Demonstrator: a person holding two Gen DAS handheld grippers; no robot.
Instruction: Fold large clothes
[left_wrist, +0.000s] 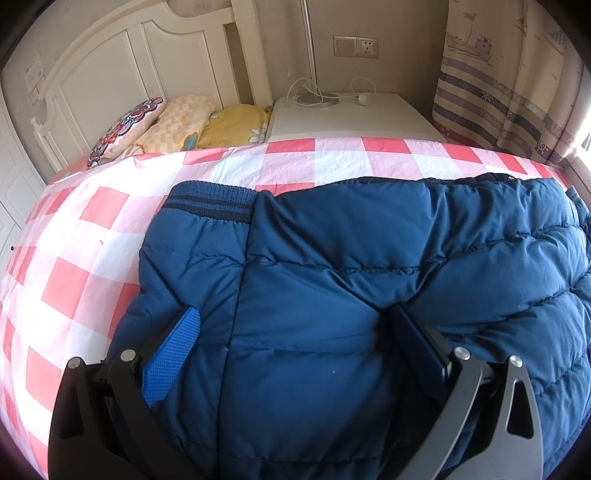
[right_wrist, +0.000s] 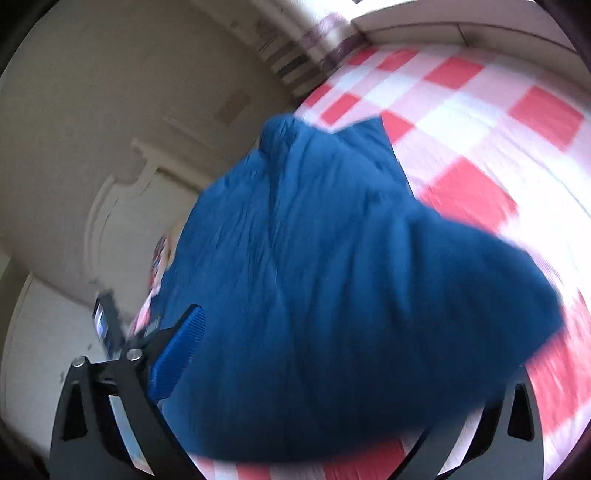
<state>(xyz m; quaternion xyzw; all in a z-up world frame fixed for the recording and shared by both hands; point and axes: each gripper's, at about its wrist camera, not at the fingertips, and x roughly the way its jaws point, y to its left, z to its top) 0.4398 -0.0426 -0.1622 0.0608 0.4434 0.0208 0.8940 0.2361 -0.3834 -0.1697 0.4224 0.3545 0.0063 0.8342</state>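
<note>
Jacket (left_wrist: 369, 280), blue quilted puffer, lies on the bed over the red, pink and white checked sheet (left_wrist: 110, 236), filling the near and right part of the left wrist view. Ribbed knit band with dark stripes (left_wrist: 214, 203) sits at its far left edge, flat on the sheet. Stitch lines run across the padded panels.

Left gripper (left_wrist: 291, 325) is down on the jacket, fingers spread wide apart. Blue textured pad (left_wrist: 171, 363) on the left finger presses the fabric near the jacket's left edge; the dark right finger (left_wrist: 421, 347) is sunk into a padded panel. Fabric bulges between them, not pinched.

Right wrist view is motion-blurred. Jacket (right_wrist: 332, 277) bunches up in a lifted mound in front of the camera, checked sheet (right_wrist: 480, 147) behind and under it. Right gripper (right_wrist: 325, 384): blue pad of left finger (right_wrist: 181, 354) touches the fabric, the other finger is hidden behind the cloth; cannot tell if it clamps the jacket or is apart.

Further out: three pillows (left_wrist: 177, 122) against a white headboard (left_wrist: 122, 62), white bedside cabinet (left_wrist: 351, 114) with a lamp base and cable (left_wrist: 317, 98), wall socket (left_wrist: 356, 46), ship-print curtain (left_wrist: 506, 81) at right.
</note>
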